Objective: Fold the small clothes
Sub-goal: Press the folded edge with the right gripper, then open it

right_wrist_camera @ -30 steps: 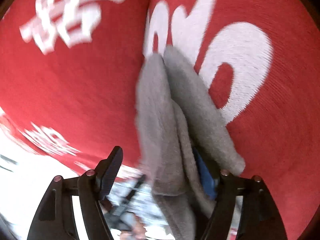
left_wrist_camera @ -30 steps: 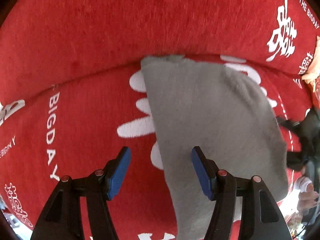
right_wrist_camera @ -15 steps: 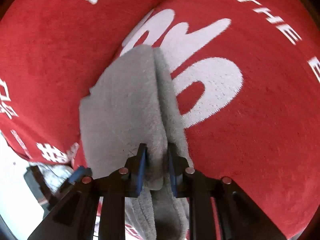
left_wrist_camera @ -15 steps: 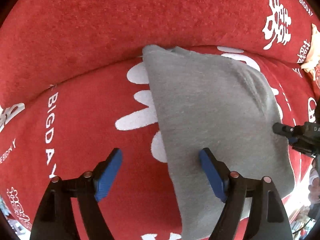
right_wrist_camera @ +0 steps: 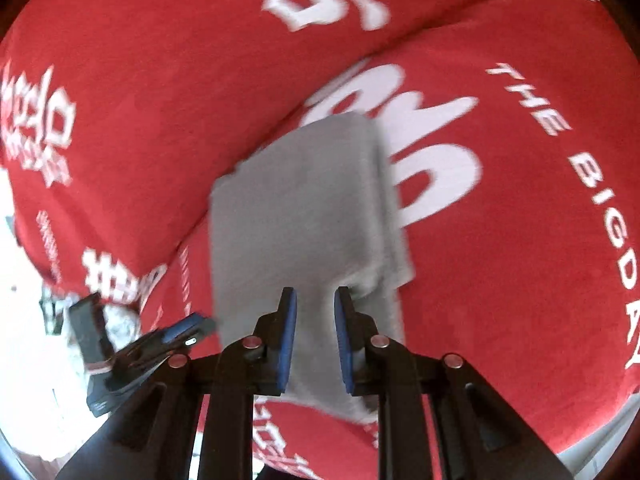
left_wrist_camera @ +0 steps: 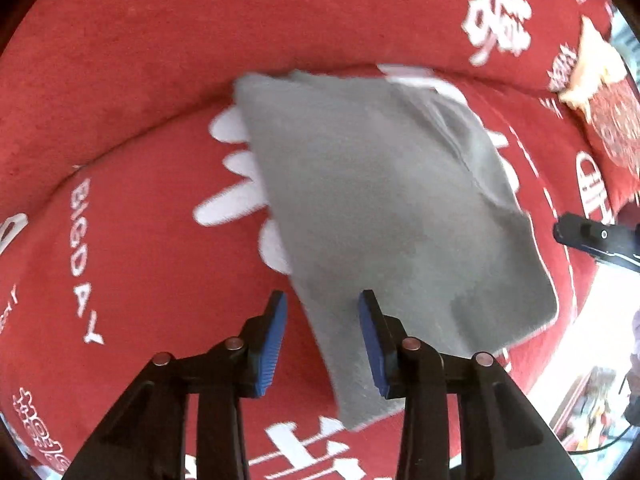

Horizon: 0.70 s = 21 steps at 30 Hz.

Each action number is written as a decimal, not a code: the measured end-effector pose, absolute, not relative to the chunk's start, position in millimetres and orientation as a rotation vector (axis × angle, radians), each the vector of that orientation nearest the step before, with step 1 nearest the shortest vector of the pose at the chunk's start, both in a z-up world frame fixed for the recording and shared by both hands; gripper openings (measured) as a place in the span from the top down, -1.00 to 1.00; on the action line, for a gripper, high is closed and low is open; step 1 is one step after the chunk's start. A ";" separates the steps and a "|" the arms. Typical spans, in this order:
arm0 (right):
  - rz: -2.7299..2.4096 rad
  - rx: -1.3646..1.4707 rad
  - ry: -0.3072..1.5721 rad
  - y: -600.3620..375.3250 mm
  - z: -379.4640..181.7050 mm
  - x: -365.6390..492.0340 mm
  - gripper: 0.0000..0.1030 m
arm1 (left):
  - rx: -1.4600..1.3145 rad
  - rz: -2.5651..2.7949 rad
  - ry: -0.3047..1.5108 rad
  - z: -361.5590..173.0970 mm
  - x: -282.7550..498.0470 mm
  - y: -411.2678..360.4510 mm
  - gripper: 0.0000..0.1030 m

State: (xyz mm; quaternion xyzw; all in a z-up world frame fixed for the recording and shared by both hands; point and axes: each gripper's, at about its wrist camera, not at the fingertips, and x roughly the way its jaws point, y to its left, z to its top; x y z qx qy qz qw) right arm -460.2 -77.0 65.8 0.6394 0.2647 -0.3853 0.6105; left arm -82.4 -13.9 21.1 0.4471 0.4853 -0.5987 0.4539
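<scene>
My left gripper [left_wrist_camera: 322, 316] points steeply down at the red cover [left_wrist_camera: 140, 208], its jaws closing with a clear gap between the blue pads [left_wrist_camera: 272, 344]. The grey cloth [left_wrist_camera: 384, 216] lies flat on the seat ahead of me and to the right; its near left edge runs down between my fingers, passing close to the right pad, but neither pad presses on it. A folded layer shows along the cloth's far right side.

My right gripper [right_wrist_camera: 315, 312] stands narrowly parted above the same grey cloth [right_wrist_camera: 296, 216], which spreads away from the tips toward the seam in the cover. Cloth shows in the gap between these pads [right_wrist_camera: 288, 336], and a bunched fold sits against the outside of the right one. I cannot tell whether the pads pinch the fabric or only hang over it. The left gripper's tip [right_wrist_camera: 188, 330] shows low on the left.
</scene>
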 end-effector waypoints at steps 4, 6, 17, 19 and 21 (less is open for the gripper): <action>-0.880 1.418 0.786 -64.3 50.5 -435.4 0.59 | 1.171 -1.450 1.226 -4.9 -94.6 1.4 0.22; -0.902 1.434 0.839 -59.1 37.3 -436.9 0.61 | 1.161 -1.439 1.252 -12.3 -92.7 5.7 0.22; -0.930 1.409 0.952 -38.5 9.4 -448.3 1.00 | 1.159 -1.419 1.295 -6.3 -86.4 5.3 0.16; -0.930 1.421 0.958 -37.0 10.7 -447.4 1.00 | 1.148 -1.400 1.311 -3.0 -81.6 2.2 0.16; -0.932 1.444 0.953 -36.9 12.0 -449.2 1.00 | 1.143 -1.382 1.315 0.3 -78.3 0.1 0.16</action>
